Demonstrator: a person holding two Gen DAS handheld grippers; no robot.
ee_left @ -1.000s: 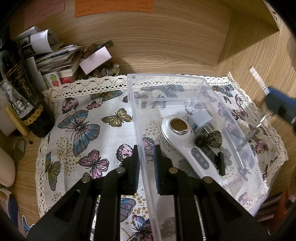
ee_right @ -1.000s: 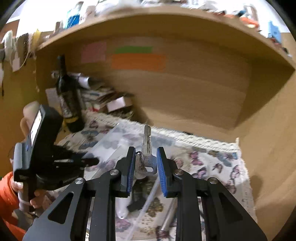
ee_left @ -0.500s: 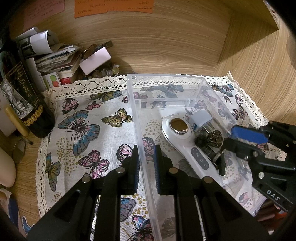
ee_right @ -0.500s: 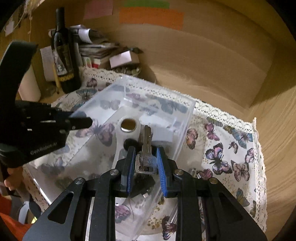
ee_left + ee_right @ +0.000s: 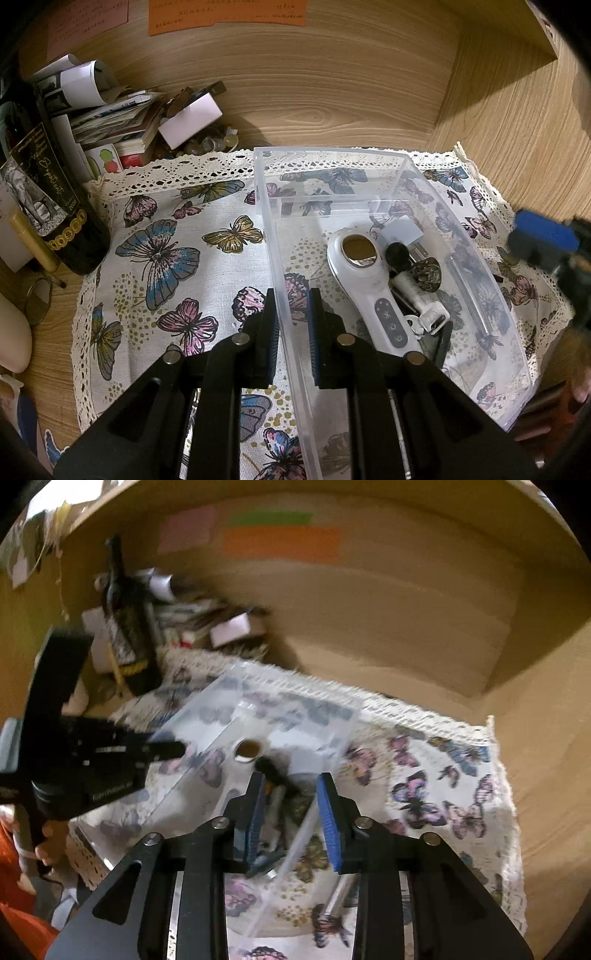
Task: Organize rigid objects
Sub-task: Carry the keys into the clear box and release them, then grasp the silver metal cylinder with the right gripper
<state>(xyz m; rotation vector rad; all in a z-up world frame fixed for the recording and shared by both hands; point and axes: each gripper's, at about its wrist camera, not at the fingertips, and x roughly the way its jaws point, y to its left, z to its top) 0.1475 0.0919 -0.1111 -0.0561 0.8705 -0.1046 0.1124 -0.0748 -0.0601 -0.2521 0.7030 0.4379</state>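
Keys (image 5: pixel 424 317) lay dropped inside clear bin (image 5: pixel 406 162) beside white handheld device (image 5: pixel 369 280). Right gripper (image 5: pixel 291 812) just opened, empty. Left gripper (image 5: pixel 291 332) clamped shut on bin's near wall. Light, stiff, slippery plastic; wall grip likely adequate.

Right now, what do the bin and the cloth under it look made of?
Bin: clear rigid plastic, apparently; the butterfly print shows through its glossy walls. Cloth: woven fabric, matte, with a printed pattern and a cream lace edge.
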